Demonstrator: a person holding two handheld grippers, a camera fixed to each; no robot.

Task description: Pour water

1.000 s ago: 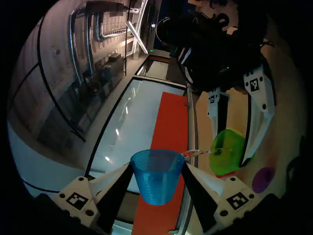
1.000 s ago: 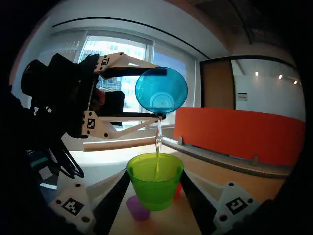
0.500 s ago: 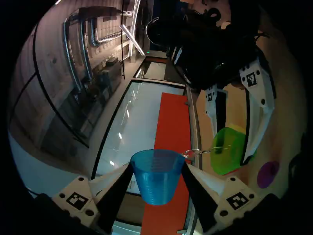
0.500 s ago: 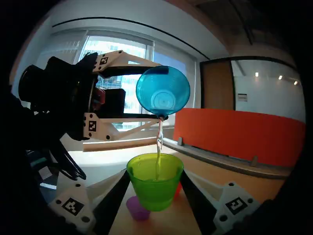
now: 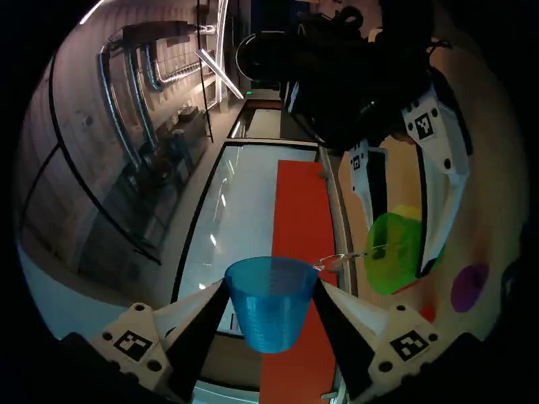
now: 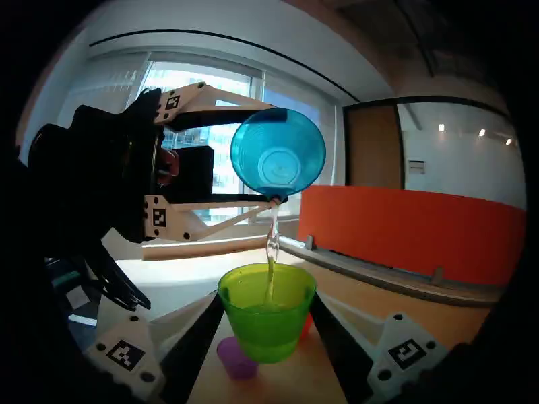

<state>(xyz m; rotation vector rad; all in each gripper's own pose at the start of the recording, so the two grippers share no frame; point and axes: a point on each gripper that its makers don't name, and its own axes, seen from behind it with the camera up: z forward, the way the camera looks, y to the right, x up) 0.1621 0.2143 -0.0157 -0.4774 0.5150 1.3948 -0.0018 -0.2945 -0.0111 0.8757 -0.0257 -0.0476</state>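
My left gripper (image 5: 269,306) is shut on a blue cup (image 5: 270,310), tipped on its side. In the right gripper view the blue cup (image 6: 277,152) hangs above with its mouth toward me, and a thin stream of water (image 6: 271,246) falls from its rim. My right gripper (image 6: 267,323) is shut on a green cup (image 6: 267,316) held upright under the stream, partly filled. From the left gripper view the green cup (image 5: 395,253) sits between the right gripper's white fingers (image 5: 441,202).
A small purple cup (image 6: 237,359) stands on the wooden table (image 6: 316,377) just below the green cup, with a red thing half hidden behind it. An orange partition (image 6: 418,229) runs along the table's far side. Windows lie behind the left gripper.
The blue cup has tipped further, its mouth turning more toward the right gripper's camera. Water keeps streaming and the level in the green cup has risen. The green cup holds its place.
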